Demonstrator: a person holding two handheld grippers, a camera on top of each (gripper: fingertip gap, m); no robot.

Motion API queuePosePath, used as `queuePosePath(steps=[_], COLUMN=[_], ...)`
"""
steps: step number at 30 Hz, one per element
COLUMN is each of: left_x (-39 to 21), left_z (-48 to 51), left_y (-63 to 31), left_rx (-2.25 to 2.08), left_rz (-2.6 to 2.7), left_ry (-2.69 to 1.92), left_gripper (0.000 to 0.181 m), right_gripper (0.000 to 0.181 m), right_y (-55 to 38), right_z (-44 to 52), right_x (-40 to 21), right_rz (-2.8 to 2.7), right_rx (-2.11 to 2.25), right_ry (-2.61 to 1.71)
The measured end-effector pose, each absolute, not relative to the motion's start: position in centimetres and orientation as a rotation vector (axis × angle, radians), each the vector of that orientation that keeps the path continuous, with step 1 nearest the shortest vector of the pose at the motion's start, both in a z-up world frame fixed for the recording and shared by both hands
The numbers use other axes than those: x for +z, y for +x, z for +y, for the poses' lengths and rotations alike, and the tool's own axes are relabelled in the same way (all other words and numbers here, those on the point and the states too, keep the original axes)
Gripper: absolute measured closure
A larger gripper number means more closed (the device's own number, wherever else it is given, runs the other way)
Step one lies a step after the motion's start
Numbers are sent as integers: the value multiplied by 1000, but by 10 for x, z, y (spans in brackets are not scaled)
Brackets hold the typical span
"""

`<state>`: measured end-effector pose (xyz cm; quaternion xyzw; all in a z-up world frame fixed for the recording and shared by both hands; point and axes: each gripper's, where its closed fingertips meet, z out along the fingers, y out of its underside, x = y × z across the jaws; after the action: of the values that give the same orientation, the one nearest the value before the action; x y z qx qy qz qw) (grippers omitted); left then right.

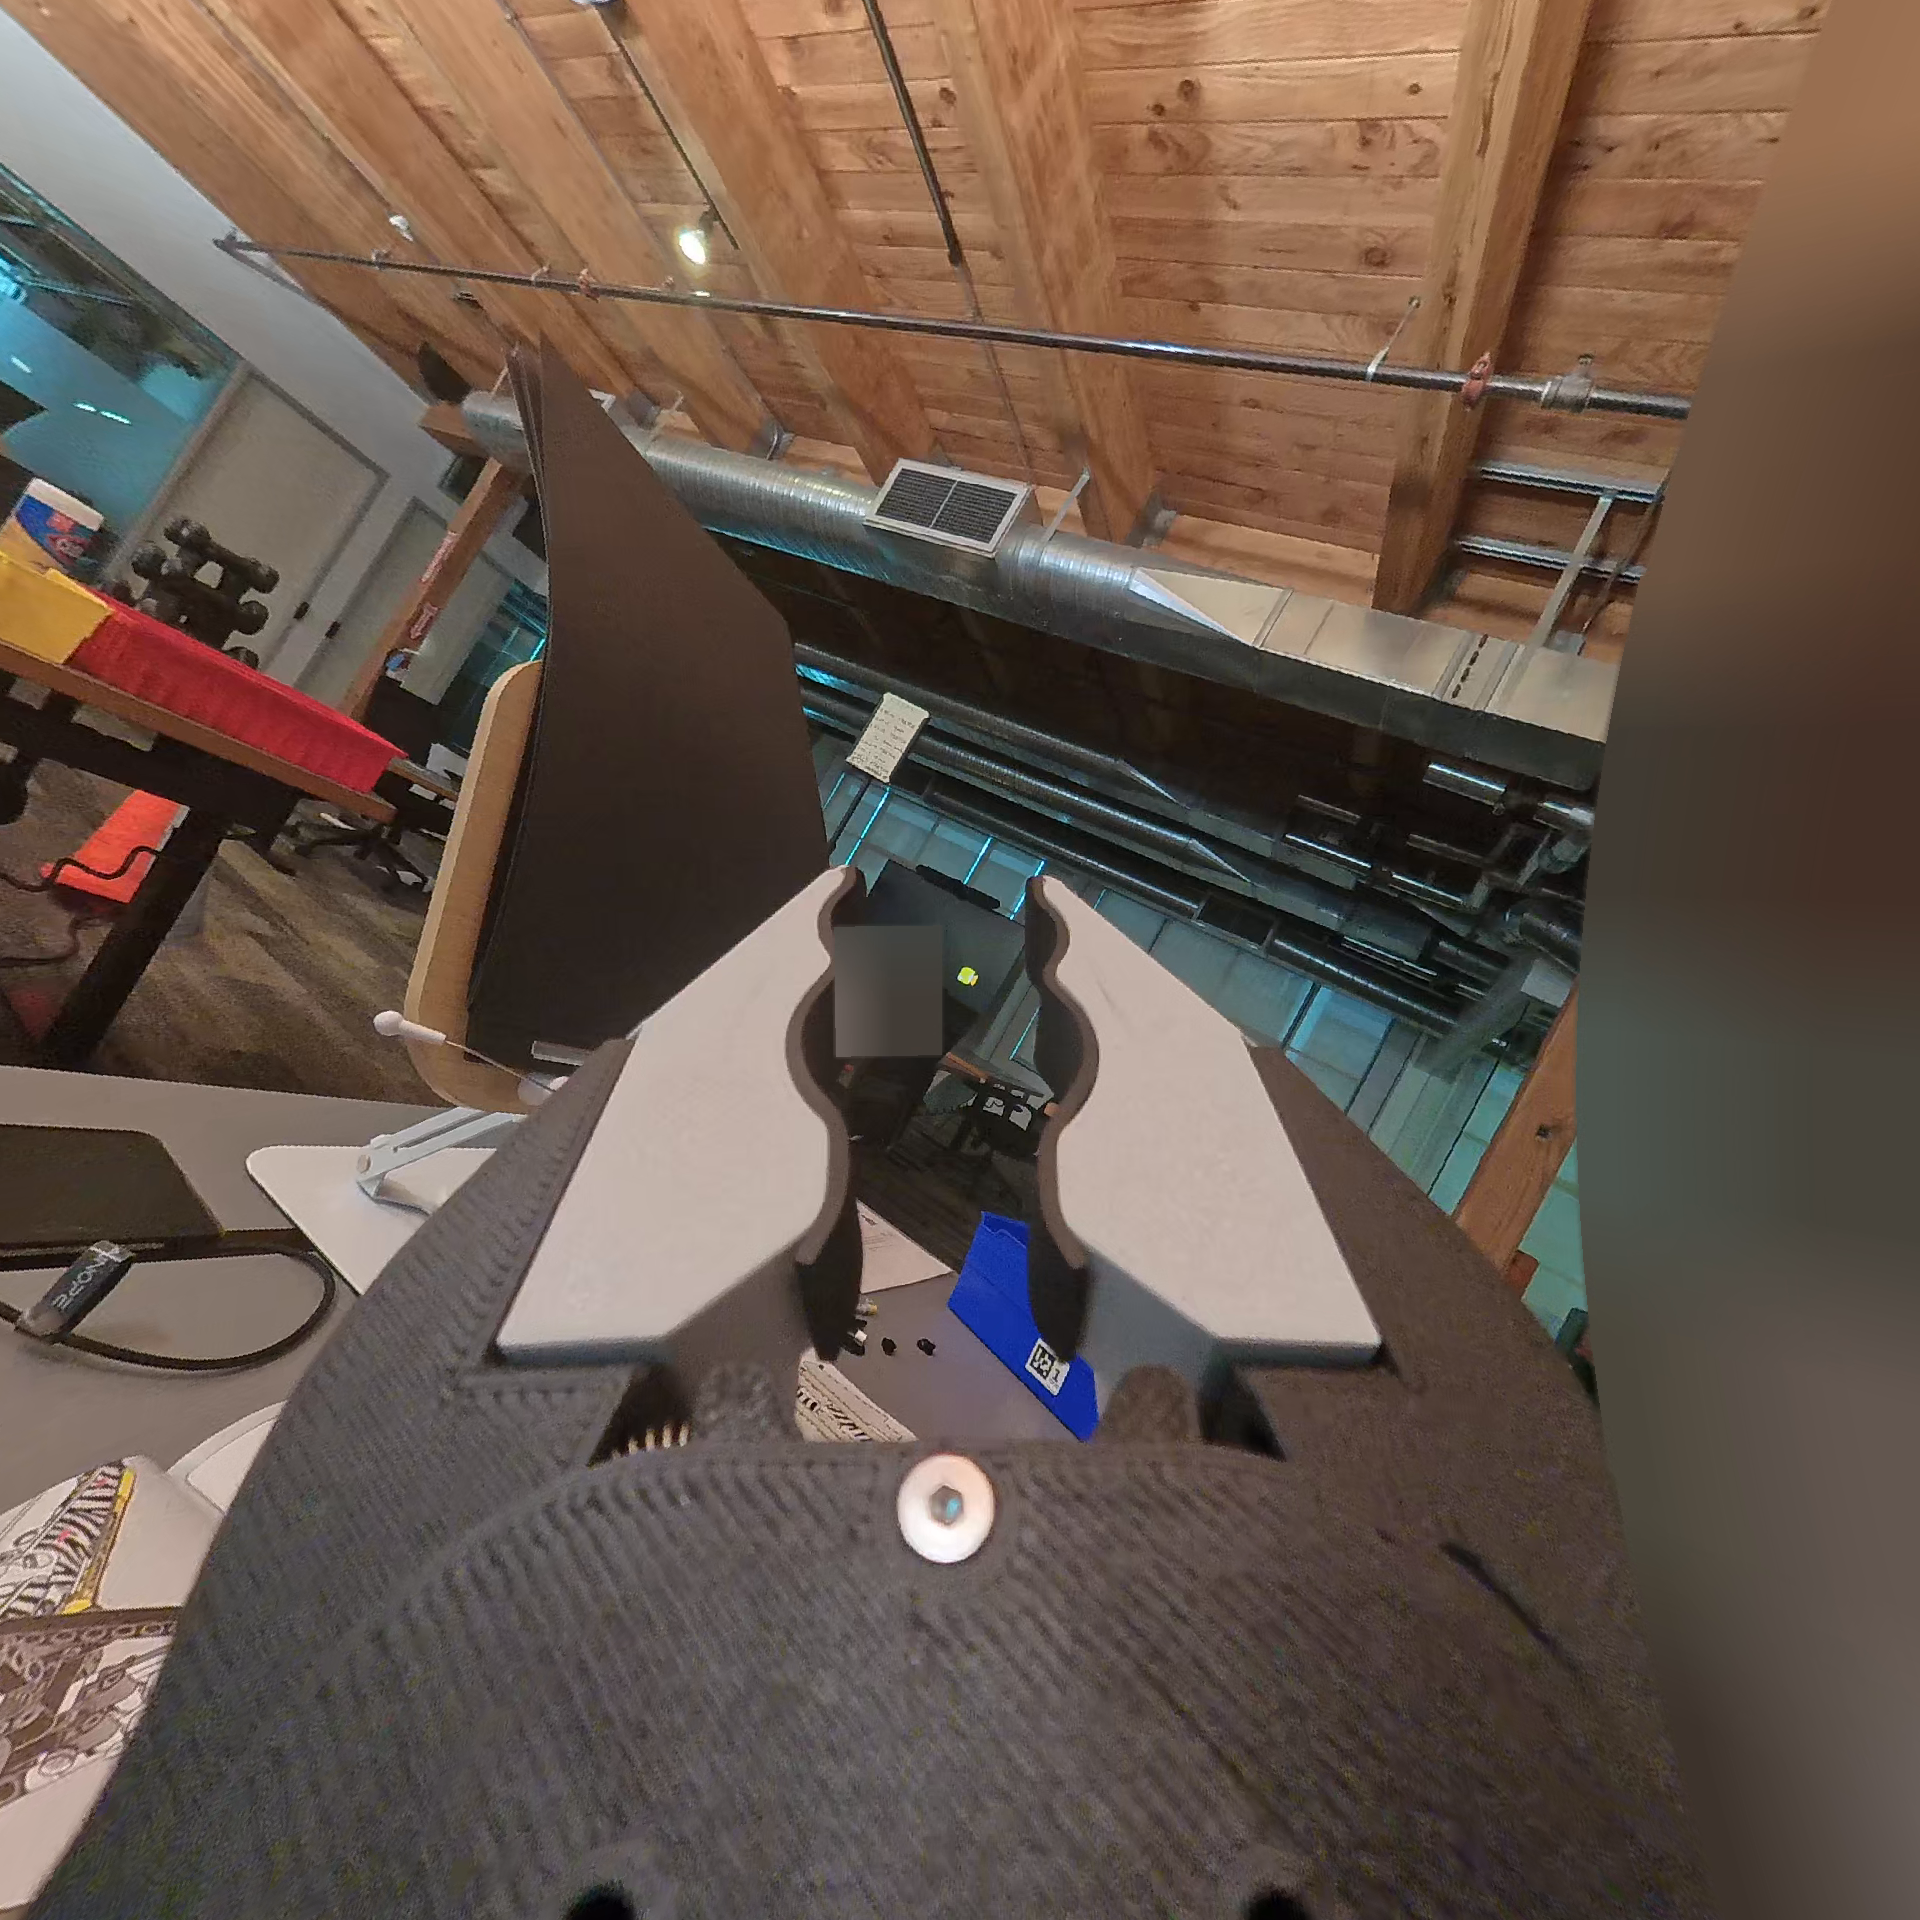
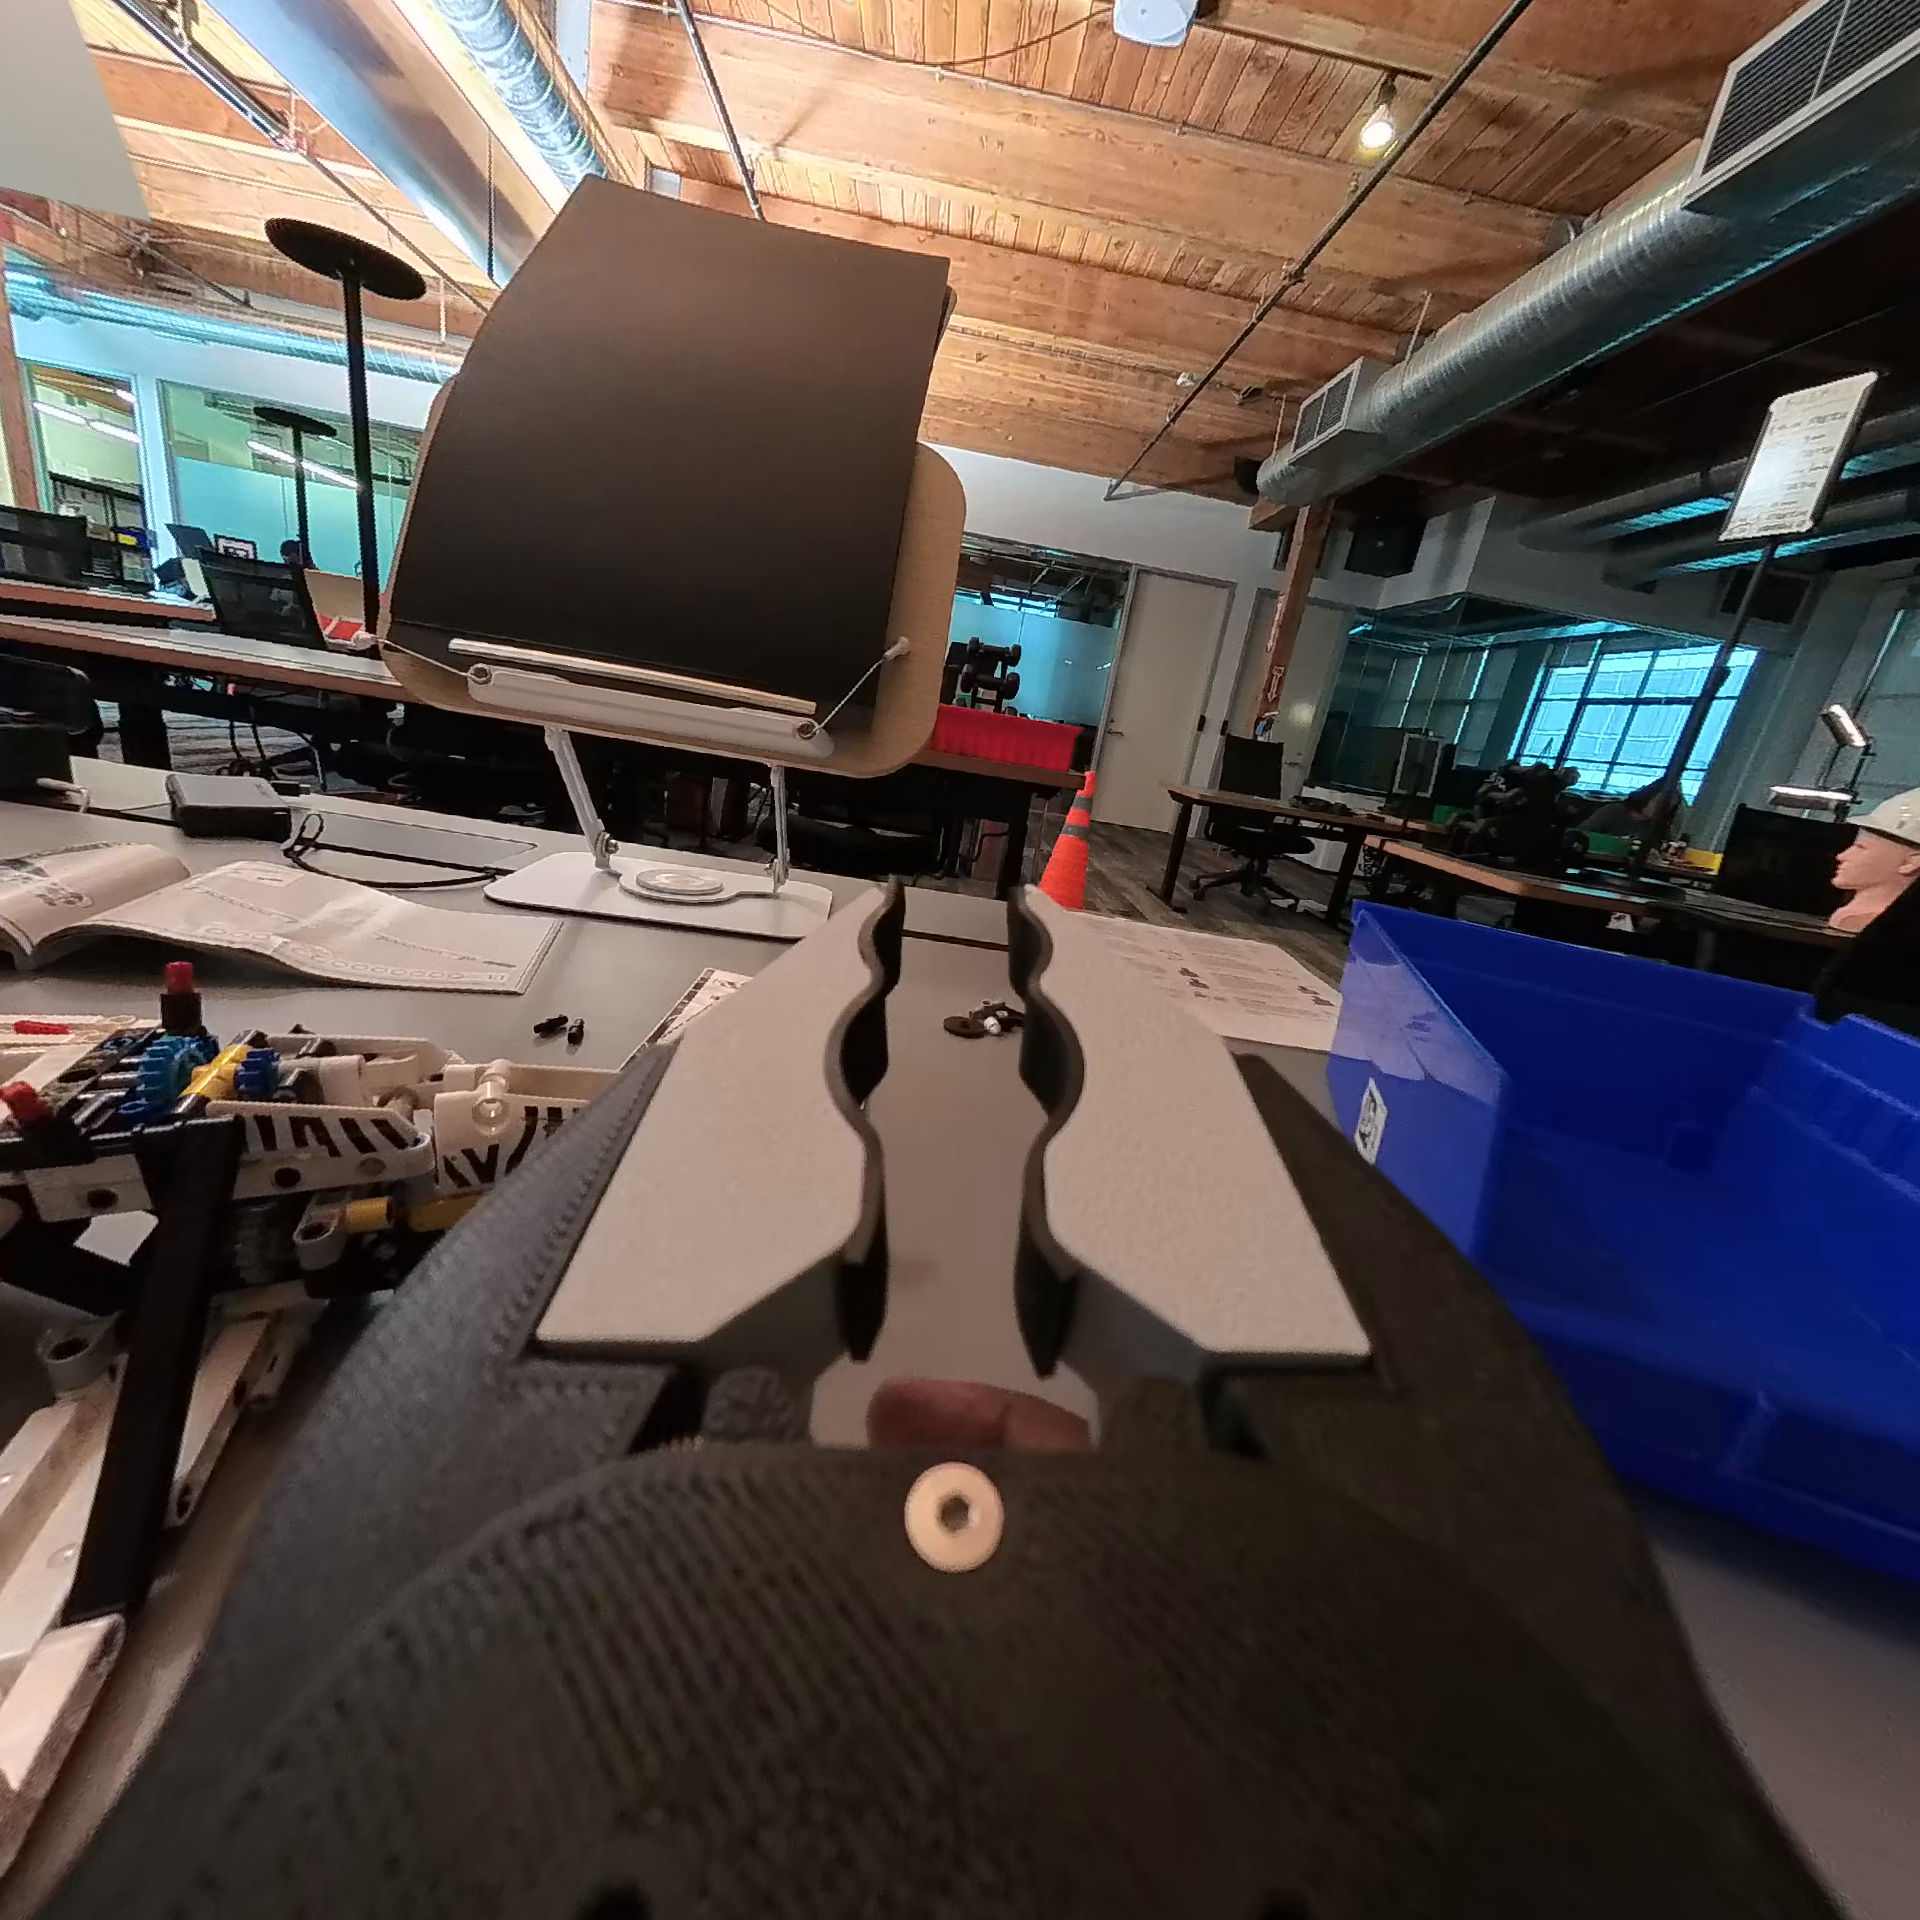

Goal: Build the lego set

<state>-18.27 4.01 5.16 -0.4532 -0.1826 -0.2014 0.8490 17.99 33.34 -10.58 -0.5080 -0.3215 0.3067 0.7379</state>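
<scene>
Grey-fingered right gripper (image 2: 954,914) low over the grey table (image 2: 644,961), jaws apart, nothing between them. Partly built lego model (image 2: 260,1122) just left of its fingers, resting on the table: black beams, white panels, blue and yellow pins, red stubs. Blue bin (image 2: 1621,1174) close on the right. Beyond the fingertips, small loose black pieces (image 2: 977,1020) and two black pins (image 2: 559,1029). Farther left, open instruction booklet (image 2: 260,914). Behind, book stand (image 2: 675,499) with black sheet.

Left gripper (image 1: 943,888) tilted upward toward the wooden ceiling (image 1: 1195,187), jaws apart, empty. Same blue bin (image 1: 1013,1309) visible low between its fingers.
</scene>
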Motion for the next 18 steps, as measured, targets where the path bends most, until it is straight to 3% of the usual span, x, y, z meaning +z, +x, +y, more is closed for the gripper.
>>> queuePosePath(steps=[7, 10, 15, 18], left_x=[40, 33, 31, 29], left_z=[49, 53, 53, 55], left_y=[-188, -192, -196, -194], left_rx=[-431, -389, -363, -390], left_rz=[-411, -425, -436, -434], left_ry=[-993, -1036, -1043, -1050], left_gripper=[152, 152, 151, 151], right_gripper=[164, 133, 80, 75], right_y=[176, 155, 88, 70], right_z=[331, 313, 240, 223], right_x=[-105, -107, -146, -161], right_rz=[-702, -720, -1246, -1312], right_rx=[718, 930, 941, 867], right_ry=[-1105, -1202, -1471, -1577])
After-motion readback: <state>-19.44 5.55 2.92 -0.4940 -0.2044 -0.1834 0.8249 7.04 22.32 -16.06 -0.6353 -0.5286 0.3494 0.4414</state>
